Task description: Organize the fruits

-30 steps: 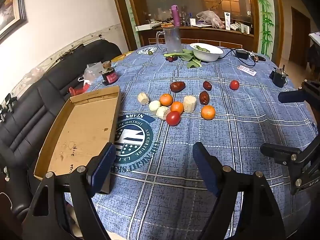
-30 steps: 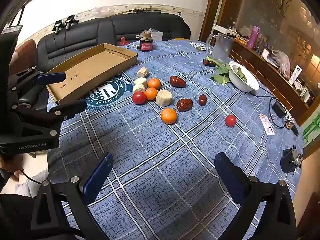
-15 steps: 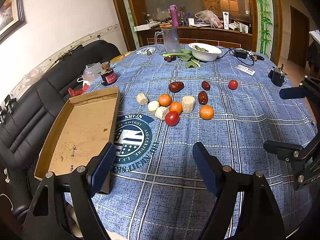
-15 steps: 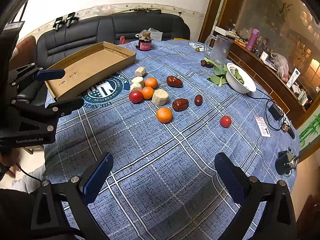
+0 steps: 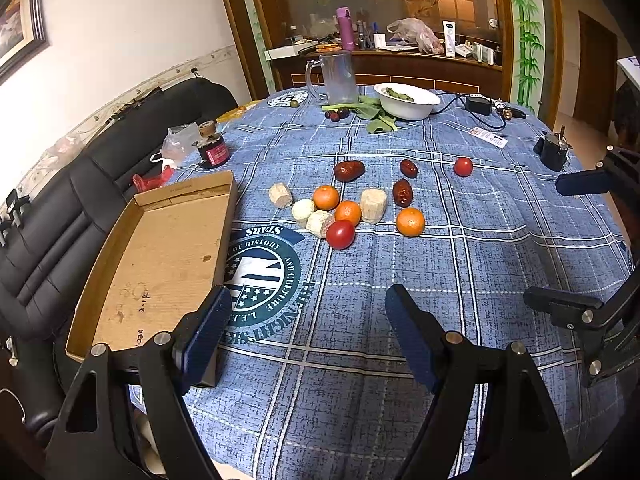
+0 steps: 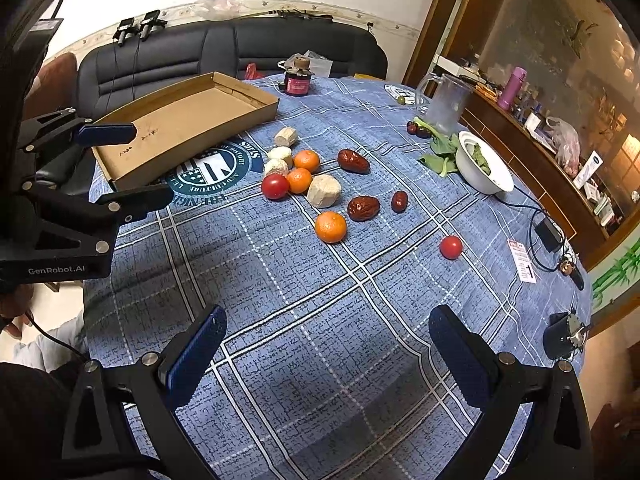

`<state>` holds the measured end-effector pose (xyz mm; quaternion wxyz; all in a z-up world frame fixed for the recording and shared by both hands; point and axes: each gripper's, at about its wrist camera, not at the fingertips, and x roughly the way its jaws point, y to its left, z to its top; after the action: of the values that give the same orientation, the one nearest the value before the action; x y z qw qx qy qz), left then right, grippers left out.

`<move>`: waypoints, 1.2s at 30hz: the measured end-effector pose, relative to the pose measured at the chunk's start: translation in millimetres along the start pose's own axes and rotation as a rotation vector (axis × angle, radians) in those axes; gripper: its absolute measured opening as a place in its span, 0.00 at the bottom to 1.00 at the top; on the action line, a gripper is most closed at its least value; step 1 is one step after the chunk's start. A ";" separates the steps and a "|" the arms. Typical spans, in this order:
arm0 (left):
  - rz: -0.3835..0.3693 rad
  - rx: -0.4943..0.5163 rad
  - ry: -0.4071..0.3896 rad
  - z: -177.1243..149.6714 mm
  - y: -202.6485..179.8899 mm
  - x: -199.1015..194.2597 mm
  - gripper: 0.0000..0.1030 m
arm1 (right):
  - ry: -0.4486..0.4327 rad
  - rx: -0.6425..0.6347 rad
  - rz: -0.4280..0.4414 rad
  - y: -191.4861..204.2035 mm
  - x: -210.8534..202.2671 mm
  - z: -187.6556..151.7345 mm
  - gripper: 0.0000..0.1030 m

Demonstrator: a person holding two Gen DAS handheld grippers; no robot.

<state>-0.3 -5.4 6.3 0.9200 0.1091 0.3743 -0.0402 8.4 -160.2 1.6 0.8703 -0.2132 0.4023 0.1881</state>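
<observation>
Across the middle of the desk [image 5: 460,280], on its blue plaid cloth, the fruit lay loose: three oranges [image 5: 410,222], two tomatoes [image 5: 340,234], three dark red dates [image 5: 349,171] and four pale cut chunks [image 5: 373,211], most of them bunched together and one small tomato [image 6: 451,247] well apart toward the far side. An empty cardboard tray [image 5: 160,256] sat just beside the cluster. Both sets of tongs hung above the near edge with their jaws spread wide and nothing between them: the left tongs [image 5: 308,332] nearer the tray, the right tongs [image 6: 328,352] facing the lone orange [image 6: 330,227].

By my judgement the oranges were light, firm and round, likely to roll, so best pinched across the widest part. Tomatoes looked smooth and thin-skinned, needing a gentle squeeze. Dates seemed small, wrinkled and soft, easiest taken across the short axis. What the pale chunks were I could not tell.
</observation>
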 end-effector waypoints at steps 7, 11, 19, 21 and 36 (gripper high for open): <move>-0.004 -0.002 0.004 -1.0 -0.9 1.0 0.77 | 0.005 0.001 0.002 -1.4 1.4 0.0 0.99; -0.022 -0.007 0.019 -1.1 -1.5 6.0 0.77 | 0.007 0.006 0.010 -4.0 3.6 -1.0 0.99; -0.106 -0.037 0.109 0.7 1.3 36.6 0.77 | 0.004 0.086 0.078 -18.3 18.7 -2.3 0.99; -0.121 -0.047 0.120 2.8 2.4 42.8 0.77 | -0.005 0.126 0.116 -24.7 24.6 -2.0 0.99; -0.160 -0.106 0.197 33.5 9.9 118.7 0.77 | 0.020 0.269 0.263 -44.5 103.5 30.3 0.60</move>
<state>109.1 -2.6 -51.5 0.8772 0.0337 0.4718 -0.0826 112.0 -165.6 -51.7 0.8548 -0.0426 0.4567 0.2427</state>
